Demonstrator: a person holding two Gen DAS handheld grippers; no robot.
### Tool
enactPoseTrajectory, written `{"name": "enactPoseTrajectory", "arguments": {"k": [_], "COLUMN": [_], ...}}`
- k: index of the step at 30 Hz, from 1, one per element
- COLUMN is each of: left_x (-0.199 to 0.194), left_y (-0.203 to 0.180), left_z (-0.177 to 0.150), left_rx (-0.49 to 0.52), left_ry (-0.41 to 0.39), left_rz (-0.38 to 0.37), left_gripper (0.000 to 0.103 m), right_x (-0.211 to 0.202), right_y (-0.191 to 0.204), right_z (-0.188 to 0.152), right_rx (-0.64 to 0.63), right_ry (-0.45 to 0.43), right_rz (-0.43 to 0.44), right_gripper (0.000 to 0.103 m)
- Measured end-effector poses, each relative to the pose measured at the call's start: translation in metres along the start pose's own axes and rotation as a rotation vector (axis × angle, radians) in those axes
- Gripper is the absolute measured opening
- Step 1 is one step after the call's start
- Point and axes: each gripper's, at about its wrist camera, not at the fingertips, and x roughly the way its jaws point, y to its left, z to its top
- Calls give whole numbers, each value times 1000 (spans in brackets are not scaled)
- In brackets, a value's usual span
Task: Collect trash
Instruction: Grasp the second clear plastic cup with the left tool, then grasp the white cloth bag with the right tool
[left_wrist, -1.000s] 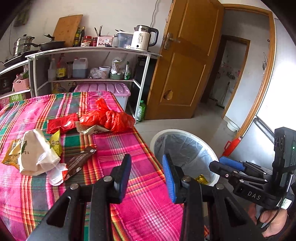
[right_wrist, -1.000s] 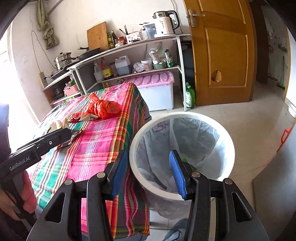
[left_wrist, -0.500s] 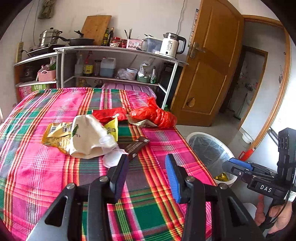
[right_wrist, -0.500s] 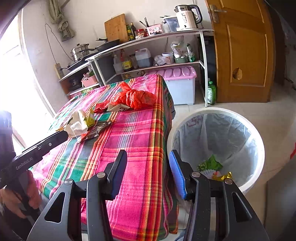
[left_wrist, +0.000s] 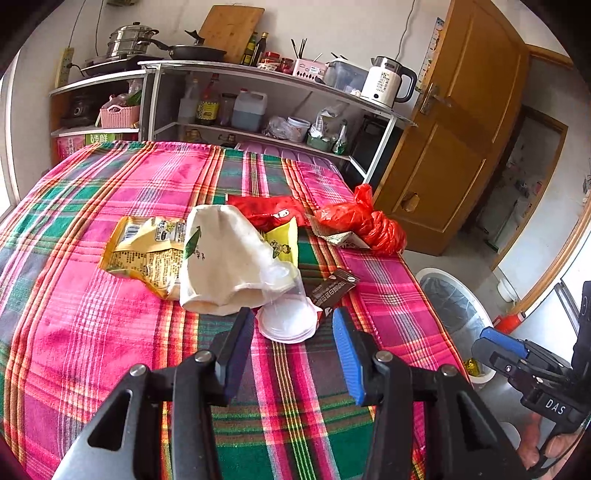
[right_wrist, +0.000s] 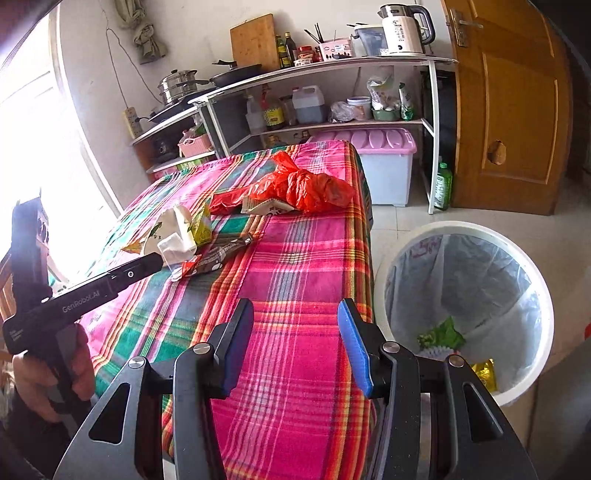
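Trash lies on the plaid tablecloth (left_wrist: 92, 332): a clear plastic cup (left_wrist: 286, 314), a white paper bag (left_wrist: 221, 266), a yellow snack packet (left_wrist: 144, 251), a brown wrapper (left_wrist: 334, 288), a red wrapper (left_wrist: 273, 212) and a red plastic bag (left_wrist: 365, 223). My left gripper (left_wrist: 293, 343) is open and empty, its fingertips either side of the cup's near rim. My right gripper (right_wrist: 293, 341) is open and empty over the table's near right edge. The white bin (right_wrist: 469, 310) with a clear liner stands on the floor to the right and holds some trash.
A metal shelf rack (right_wrist: 332, 74) with bottles, a kettle and pans stands behind the table. A pink-lidded storage box (right_wrist: 384, 162) sits under it. A wooden door (right_wrist: 513, 103) is at the right. The left gripper's body (right_wrist: 92, 291) reaches over the table's left side.
The left gripper swung from over the bin side to the middle of the table and closed in on the clear cup. The right gripper drew back from above the bin to the table edge.
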Motion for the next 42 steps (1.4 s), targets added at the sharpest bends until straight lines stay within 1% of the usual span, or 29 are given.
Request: {"name": "enactPoseTrajectory", "arguments": {"k": [6,13,15,16,20,24,30,38,42], "left_x": [20,39,40,40,32,18,-6,-27,-30], "left_y": [6,10,11,12,16,23,47,79,88], "left_z": [7,13,12,12,10,7,3,4,4], "left_rx": [-47,-87,-91,-94,-90,-79,-98,-128,-138], "left_ry": [41,87,92,93,68,37,-7,-59,-68], "left_rz": [9,-12,-29,-35,-60,-61,-36,-7,-7], "left_gripper": [46,45,36,34,34,34,34,34,34], "right_x": [9,24,29,31,43,54,75,101,118], "right_y": [5,12,16,18,26,37,58,103,119], "right_z": [6,14,16,18,24,30,42,62,71], "right_rx": [-8,-15,-18,-20,-29,-39,-70,-171,-204], "right_ry": [12,30,35,38,49,58,65,61,74], "right_rz": [1,-4,-2,-1,13,33,71,147,170], "right_gripper": [49,49,49,49,49,49,49,48,44]}}
